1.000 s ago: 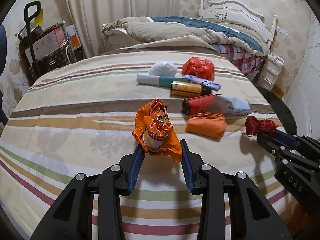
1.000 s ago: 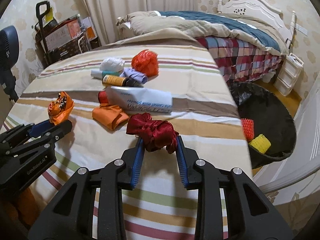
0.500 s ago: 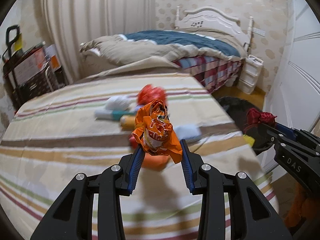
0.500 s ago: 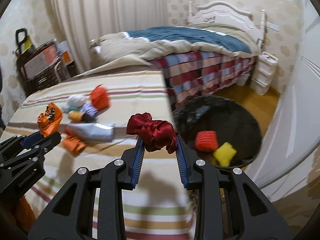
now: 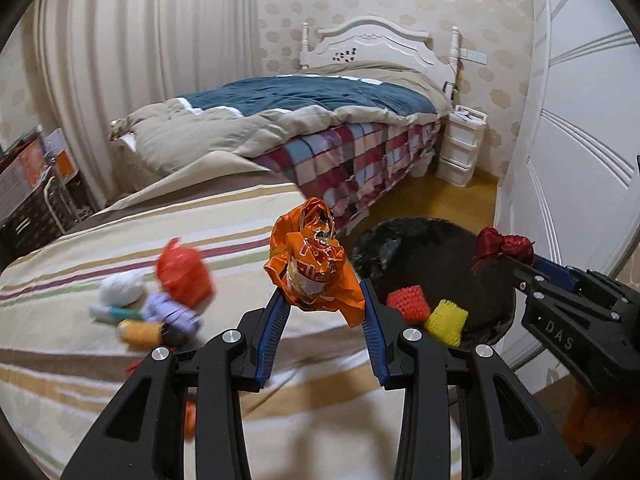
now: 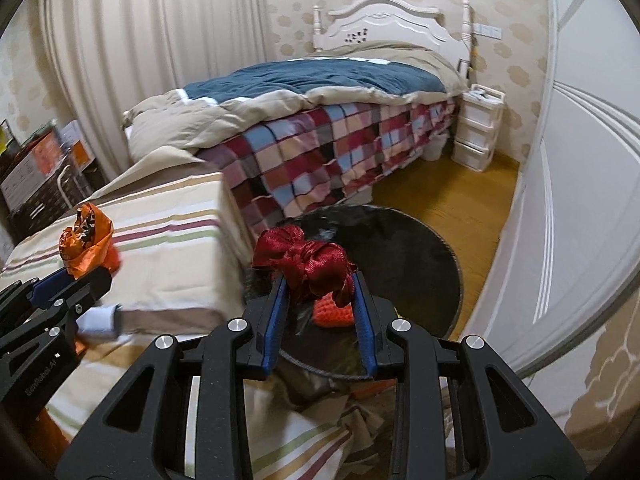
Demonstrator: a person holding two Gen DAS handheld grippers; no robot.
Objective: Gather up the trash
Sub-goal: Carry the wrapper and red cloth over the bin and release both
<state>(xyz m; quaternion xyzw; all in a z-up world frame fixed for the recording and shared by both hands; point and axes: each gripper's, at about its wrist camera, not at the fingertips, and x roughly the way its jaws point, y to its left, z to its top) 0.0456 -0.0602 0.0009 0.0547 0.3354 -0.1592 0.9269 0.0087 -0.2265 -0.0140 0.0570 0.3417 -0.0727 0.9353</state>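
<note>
Orange and crumpled, a snack wrapper (image 5: 316, 268) sits pinched between the blue pads of the left gripper (image 5: 322, 300), whose jaws are drawn in narrowly on the bundle and hold it clear of the striped bedcover (image 5: 120, 380). From the right wrist view the same wrapper shows at the far left, above the bedcover's edge.

Dark red satin, a knotted ribbon (image 6: 308, 264) is clamped the same way in the right gripper (image 6: 316, 292), its jaws pressed close on the fabric with loops spilling over both pads. From the left wrist view that gripper comes in from the right edge, its tip and the ribbon in front of the rim of the black trash bag (image 5: 440, 240).

The bag stands open on the wooden floor (image 6: 460, 200) just beside the bedcover's end. Inside it lie a red foam net (image 5: 408, 302) and a yellow foam net (image 5: 446, 322), touching each other. In the right wrist view the ribbon hangs directly in front of the bag's mouth, the red net partly hidden behind the jaws.

Left behind on the bedcover, blurred, is a small cluster: a red plastic ball (image 5: 182, 274), a white wad (image 5: 122, 290), a purple scrap (image 5: 170, 312) and a yellow can (image 5: 140, 330), all well apart from either gripper.
</note>
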